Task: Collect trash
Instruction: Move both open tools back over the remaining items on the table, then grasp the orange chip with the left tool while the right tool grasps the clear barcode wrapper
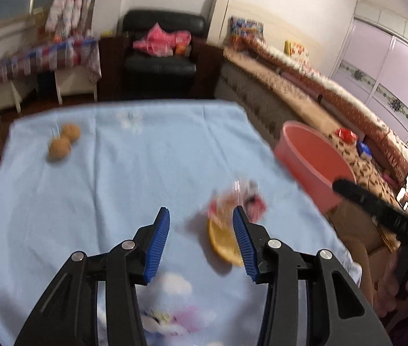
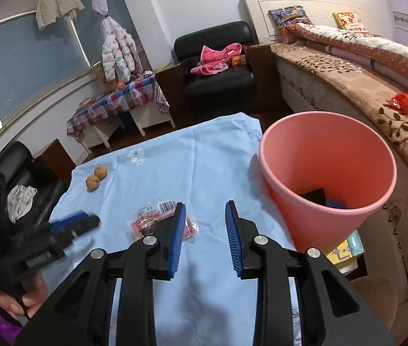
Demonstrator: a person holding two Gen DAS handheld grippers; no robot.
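On the light blue cloth (image 2: pixel 157 173), a crinkled snack wrapper (image 2: pixel 153 219) with a barcode label, its print too small to read, lies near the middle, just left of the right gripper (image 2: pixel 205 230), whose blue-padded jaws stand spread with nothing between them. To the right, the pink bin (image 2: pixel 328 178) holds dark blue and black items at its bottom, seen only from the right wrist. Only the blurred left wrist view shows an orange peel (image 1: pixel 222 243) beside the wrapper, by the left gripper (image 1: pixel 201 245), also spread apart; two walnuts (image 1: pixel 63 141) sit far left.
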